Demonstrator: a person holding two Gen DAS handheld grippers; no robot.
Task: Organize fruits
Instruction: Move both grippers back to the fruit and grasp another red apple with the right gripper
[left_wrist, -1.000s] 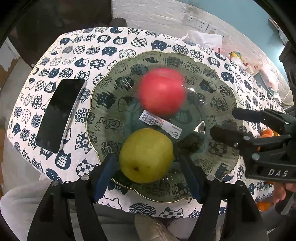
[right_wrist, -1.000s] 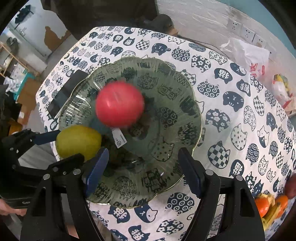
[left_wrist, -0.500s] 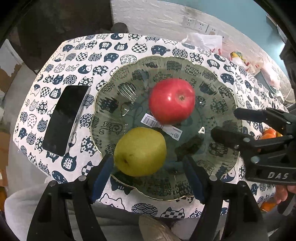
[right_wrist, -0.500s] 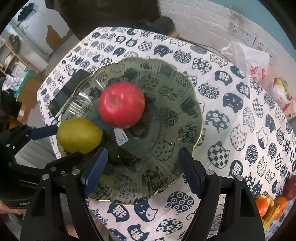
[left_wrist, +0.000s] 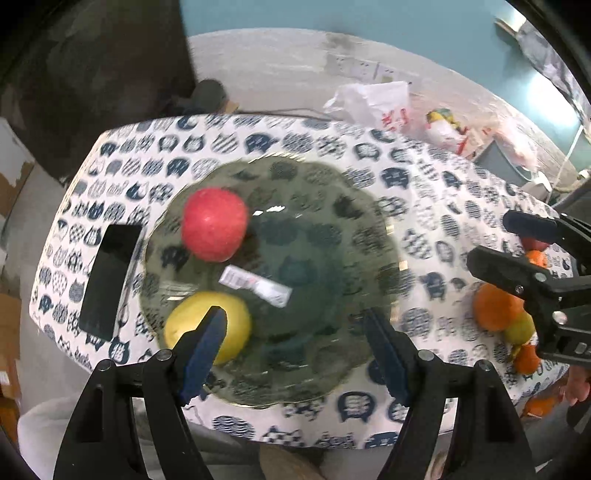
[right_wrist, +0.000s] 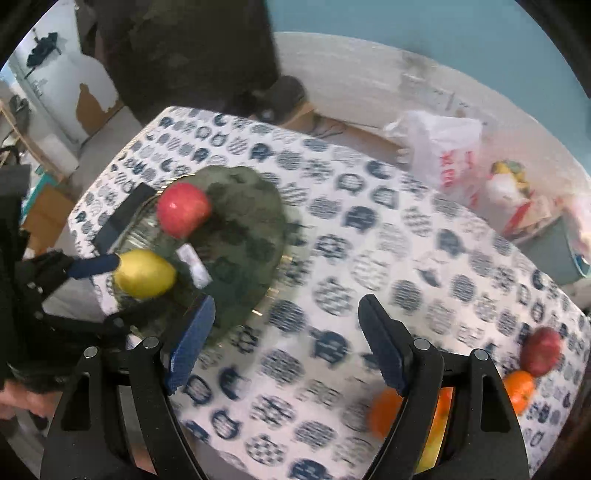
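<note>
Two fruits, a red apple (left_wrist: 214, 224) and a yellow pear (left_wrist: 221, 325), lay in the glass plate (left_wrist: 351, 229) on the desk (left_wrist: 436, 206), whose cloth bore navy cat faces. A barcode sticker (left_wrist: 255, 286) lay between them, unreadable. Red print marked a white bag (right_wrist: 443, 155) by the pale wall, illegible. Left claw (left_wrist: 295, 347) and right claw (right_wrist: 284, 339) hung spread and empty, the right having just widened. More fruit (right_wrist: 532, 362) sat at the desk's edge.

Bare tablecloth (right_wrist: 388, 258) beside plate (right_wrist: 258, 206)
</note>
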